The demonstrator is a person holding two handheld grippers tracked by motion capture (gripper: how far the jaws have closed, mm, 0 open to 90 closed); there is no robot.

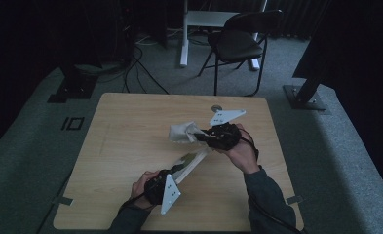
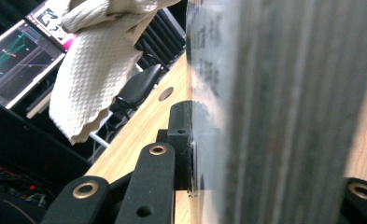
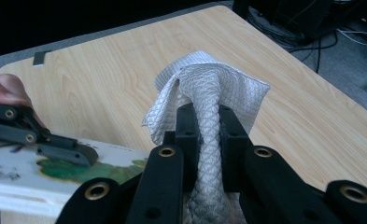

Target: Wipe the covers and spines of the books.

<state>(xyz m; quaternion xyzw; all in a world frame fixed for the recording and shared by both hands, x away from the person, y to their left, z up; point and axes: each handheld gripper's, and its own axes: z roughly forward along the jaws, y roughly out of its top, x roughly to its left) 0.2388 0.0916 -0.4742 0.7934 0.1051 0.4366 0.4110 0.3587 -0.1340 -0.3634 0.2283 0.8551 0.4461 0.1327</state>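
My left gripper (image 1: 178, 170) near the table's front edge is shut on a flat white board (image 1: 191, 161) with a green picture on its face. The board slants up and away toward the table's middle. In the left gripper view one black pad (image 2: 181, 135) presses on the board's (image 2: 274, 107) side. My right gripper (image 3: 204, 126), right of centre, is shut on a bunched white quilted cloth (image 3: 209, 79). The cloth (image 1: 181, 131) hangs from those jaws just above the board's far end. In the right gripper view, the left gripper's jaw (image 3: 45, 142) lies on the board (image 3: 27, 184).
The light wooden table (image 1: 130, 126) has a small round disc (image 1: 216, 108) near its far edge. Beyond the table stand a black folding chair (image 1: 240, 41), a white desk leg (image 1: 184, 34) and floor cables (image 1: 135, 63). A lit monitor (image 2: 17, 60) stands off the table.
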